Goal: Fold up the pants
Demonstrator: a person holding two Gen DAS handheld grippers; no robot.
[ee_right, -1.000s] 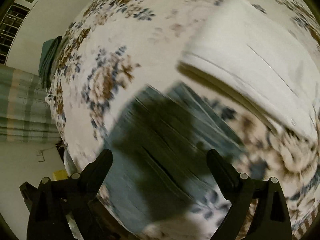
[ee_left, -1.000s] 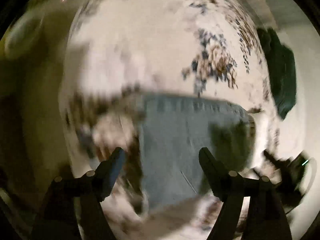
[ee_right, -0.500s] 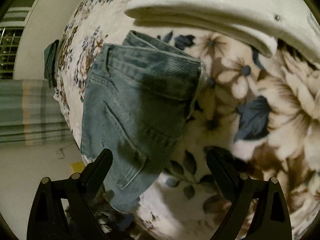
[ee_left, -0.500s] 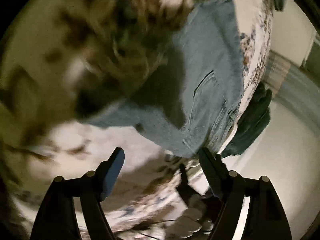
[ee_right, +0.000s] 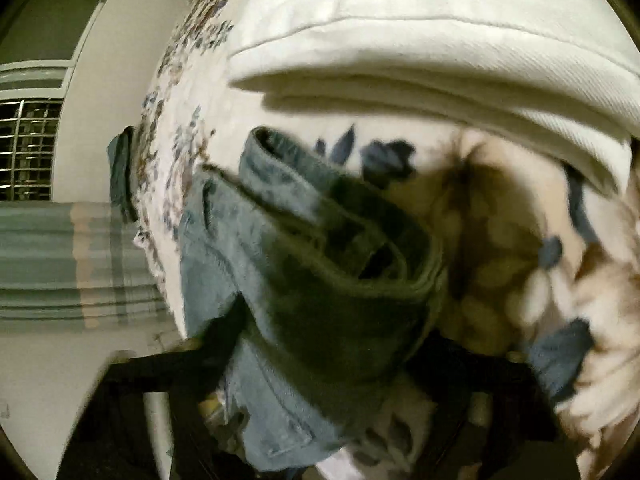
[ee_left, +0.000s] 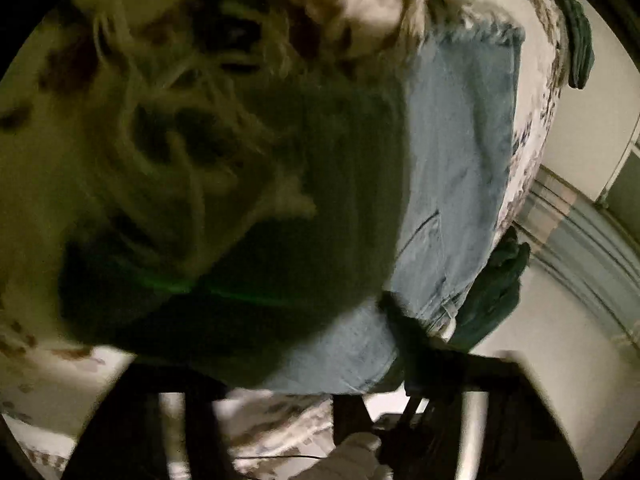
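Folded light-blue denim pants (ee_left: 460,168) lie on a floral bedspread (ee_left: 168,92). In the left wrist view my left gripper (ee_left: 288,344) is low over the pants' near edge; its fingers are blurred and dark, the right one (ee_left: 404,320) touching the denim. In the right wrist view the pants (ee_right: 304,264) fill the centre, their folded end rolled up. My right gripper (ee_right: 332,344) sits wide around that folded end, with a finger on each side. Motion blur hides how both jaws stand.
Folded white pants (ee_right: 420,40) lie on the bed just beyond the denim. Dark green garments (ee_left: 496,292) hang off the bed edge, another (ee_left: 578,36) farther along. A striped curtain (ee_right: 60,260) and a barred window (ee_right: 28,148) lie beyond the bed.
Both grippers have dropped down close onto the denim pants. The right gripper now straddles the folded end. The left view has swung toward the pants' near edge.
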